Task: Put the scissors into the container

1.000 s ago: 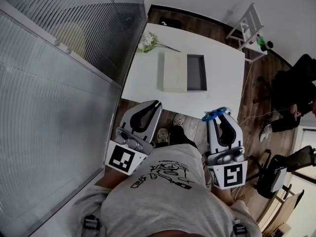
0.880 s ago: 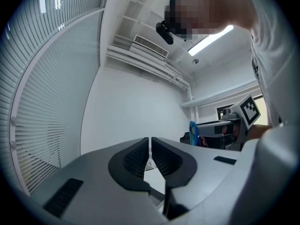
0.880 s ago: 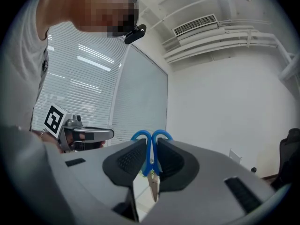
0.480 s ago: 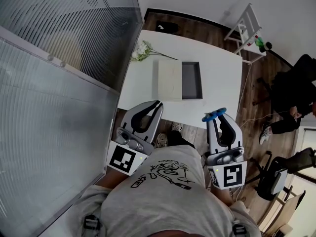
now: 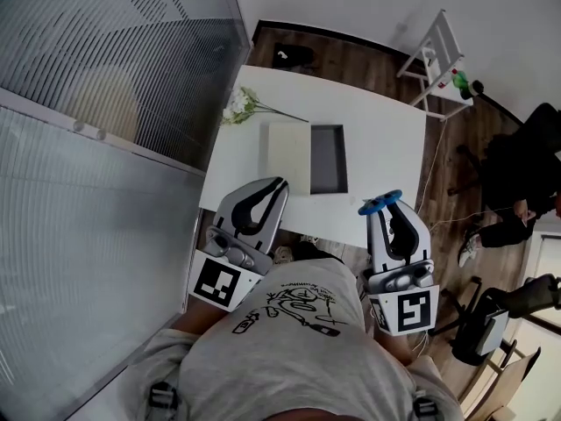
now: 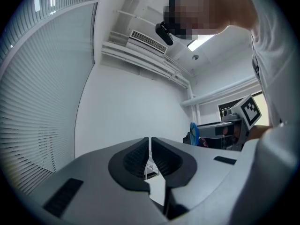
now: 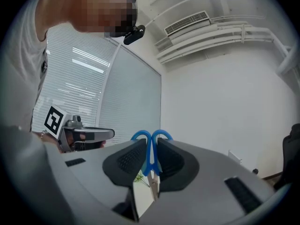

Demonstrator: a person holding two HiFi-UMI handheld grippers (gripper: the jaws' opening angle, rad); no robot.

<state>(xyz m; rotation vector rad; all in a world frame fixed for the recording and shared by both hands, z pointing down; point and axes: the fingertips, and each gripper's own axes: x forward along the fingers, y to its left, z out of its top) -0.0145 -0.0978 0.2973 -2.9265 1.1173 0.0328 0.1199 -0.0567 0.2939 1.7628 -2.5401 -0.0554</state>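
Observation:
Blue-handled scissors [image 5: 379,204] stick out of my right gripper [image 5: 387,203], handles forward, with the jaws shut on them. In the right gripper view the scissors [image 7: 151,157] sit upright between the pads, the blue loops rising above my right gripper [image 7: 151,142]. My left gripper [image 5: 267,189] is shut with nothing in it, and its pads nearly meet in the left gripper view [image 6: 150,142]. Both grippers hover level just short of the white table [image 5: 377,139]. On it lies the open grey container [image 5: 328,159], its beige lid [image 5: 289,156] beside it on the left.
White flowers [image 5: 238,105] lie at the table's far left corner. A glass partition with blinds [image 5: 105,147] runs along the left. A white rack [image 5: 436,53] stands beyond the table. A seated person [image 5: 526,174] and a black chair [image 5: 486,323] are at the right.
The table with the container and lid has come nearer to both grippers in the head view. The grippers keep their pose, and the scissors stay in the right one.

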